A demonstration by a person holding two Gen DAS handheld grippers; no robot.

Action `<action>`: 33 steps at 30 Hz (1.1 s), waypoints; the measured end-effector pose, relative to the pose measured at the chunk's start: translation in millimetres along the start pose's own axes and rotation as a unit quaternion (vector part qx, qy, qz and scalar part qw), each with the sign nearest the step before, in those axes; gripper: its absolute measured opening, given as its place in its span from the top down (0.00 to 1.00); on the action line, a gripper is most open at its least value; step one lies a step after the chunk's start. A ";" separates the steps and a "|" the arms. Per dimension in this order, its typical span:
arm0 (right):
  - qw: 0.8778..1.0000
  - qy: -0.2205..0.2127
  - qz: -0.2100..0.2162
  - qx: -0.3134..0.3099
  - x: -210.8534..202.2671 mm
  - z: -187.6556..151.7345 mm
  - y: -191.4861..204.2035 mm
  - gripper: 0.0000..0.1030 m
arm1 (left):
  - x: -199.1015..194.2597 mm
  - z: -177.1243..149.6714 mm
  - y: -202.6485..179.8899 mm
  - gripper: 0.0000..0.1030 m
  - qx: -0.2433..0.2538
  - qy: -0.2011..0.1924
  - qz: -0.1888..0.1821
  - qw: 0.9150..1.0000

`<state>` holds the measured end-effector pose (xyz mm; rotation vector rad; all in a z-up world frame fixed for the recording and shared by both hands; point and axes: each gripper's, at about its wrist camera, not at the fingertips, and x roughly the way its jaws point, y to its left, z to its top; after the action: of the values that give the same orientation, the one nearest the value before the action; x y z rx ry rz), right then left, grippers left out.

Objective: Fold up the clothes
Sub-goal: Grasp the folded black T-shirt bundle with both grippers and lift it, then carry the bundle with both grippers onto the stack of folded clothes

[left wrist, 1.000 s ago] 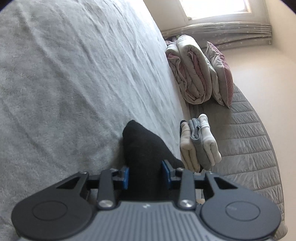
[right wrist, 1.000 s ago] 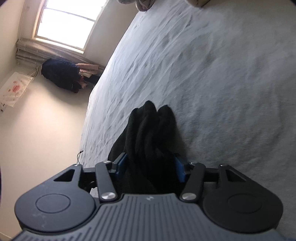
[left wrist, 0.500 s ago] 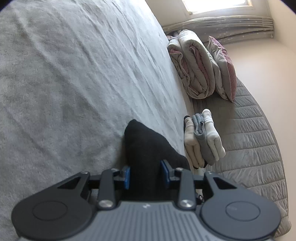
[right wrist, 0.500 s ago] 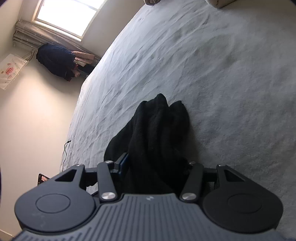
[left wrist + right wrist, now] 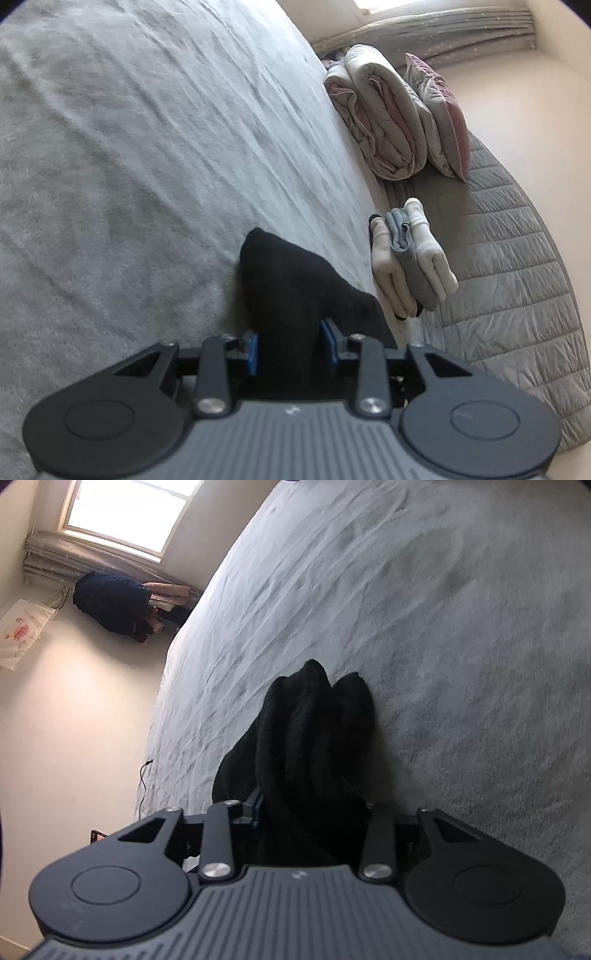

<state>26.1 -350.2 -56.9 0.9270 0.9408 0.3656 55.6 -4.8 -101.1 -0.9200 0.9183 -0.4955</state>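
Left wrist view, both jaws closing, pinching bunched black knit sock (image 5: 295, 288), fuzzy grey blanket (image 5: 129, 166).

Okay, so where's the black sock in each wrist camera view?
Left wrist: black sock at lower centre, between the left gripper's blue pads.
Right wrist: black sock, bunched at centre, running into the right gripper.
Shared landmark: the grey blanket beneath it.

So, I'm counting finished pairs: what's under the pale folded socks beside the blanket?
A dark piece peeks out beneath the folded socks, which lie on the quilted cover. What it is stays covered.
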 end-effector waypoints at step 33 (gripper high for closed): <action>0.984 -0.151 0.085 0.036 -144.1 93.2 0.9 0.73 | 94.5 14.2 -203.3 0.87 0.116 0.013 -0.092 0.989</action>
<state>20.9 -489.1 43.8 1.0983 0.6018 0.3250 120.1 -174.5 31.4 -0.7906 0.7842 -0.7585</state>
